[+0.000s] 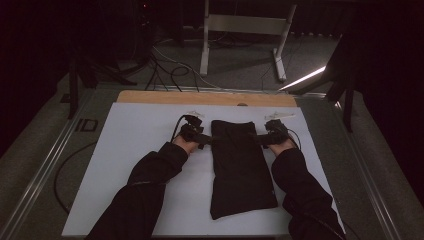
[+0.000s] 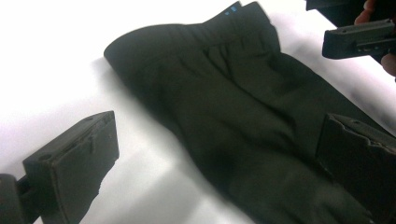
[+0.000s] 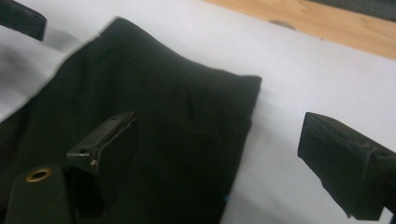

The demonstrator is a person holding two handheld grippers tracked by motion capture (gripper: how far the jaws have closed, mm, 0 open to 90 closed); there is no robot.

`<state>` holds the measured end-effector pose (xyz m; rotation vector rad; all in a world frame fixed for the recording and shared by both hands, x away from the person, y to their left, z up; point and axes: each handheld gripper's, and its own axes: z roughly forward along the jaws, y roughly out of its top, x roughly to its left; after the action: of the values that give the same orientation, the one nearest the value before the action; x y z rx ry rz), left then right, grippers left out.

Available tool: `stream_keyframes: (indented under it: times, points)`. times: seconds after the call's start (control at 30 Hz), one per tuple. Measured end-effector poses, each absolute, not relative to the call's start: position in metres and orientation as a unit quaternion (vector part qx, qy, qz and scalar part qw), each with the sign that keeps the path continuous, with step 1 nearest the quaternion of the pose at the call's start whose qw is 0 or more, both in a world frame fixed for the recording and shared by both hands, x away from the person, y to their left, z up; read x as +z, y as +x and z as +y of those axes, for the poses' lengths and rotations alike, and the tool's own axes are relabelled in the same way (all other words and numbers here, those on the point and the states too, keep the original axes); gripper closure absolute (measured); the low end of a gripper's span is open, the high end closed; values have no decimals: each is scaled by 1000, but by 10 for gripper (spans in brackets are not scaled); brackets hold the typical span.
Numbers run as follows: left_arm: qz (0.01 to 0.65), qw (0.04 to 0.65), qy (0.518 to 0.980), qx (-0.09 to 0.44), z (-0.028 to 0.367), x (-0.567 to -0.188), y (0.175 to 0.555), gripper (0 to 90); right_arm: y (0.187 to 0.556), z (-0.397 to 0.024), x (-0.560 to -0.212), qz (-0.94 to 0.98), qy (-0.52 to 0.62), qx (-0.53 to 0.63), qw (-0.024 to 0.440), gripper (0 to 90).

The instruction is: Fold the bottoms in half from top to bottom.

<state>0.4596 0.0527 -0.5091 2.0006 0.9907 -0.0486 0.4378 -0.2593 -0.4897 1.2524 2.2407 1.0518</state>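
Black folded trousers (image 1: 241, 167) are lying lengthwise in the middle of the white sheet (image 1: 140, 165), elastic waistband at the far end. Both grippers are flanking that waistband — the left gripper (image 1: 206, 140) and right gripper (image 1: 259, 138) each standing with jaws wide apart, straddling a side edge, clamping nothing.

We see a dim recording lab or studio: a white sheet (image 1: 150, 165) covers a wooden tabletop (image 1: 200, 97) set in a metal-railed frame (image 1: 45, 165), cables (image 1: 170, 70) snake over grey carpet, a white stand (image 1: 240, 30) waits behind, and black curtains (image 1: 390, 60) surround us.
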Motion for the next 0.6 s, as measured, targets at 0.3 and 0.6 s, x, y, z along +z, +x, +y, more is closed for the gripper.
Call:
stream_keyframes:
  times: [0.3, 0.6]
  points:
    - [407, 415, 813, -30, 43, -520, 470, 18, 455, -267, -504, 763, 493, 403, 111, 120]
    - [408, 412, 815, -17, 36, -524, 471, 173, 463, -269, -519, 764, 506, 389, 94, 211]
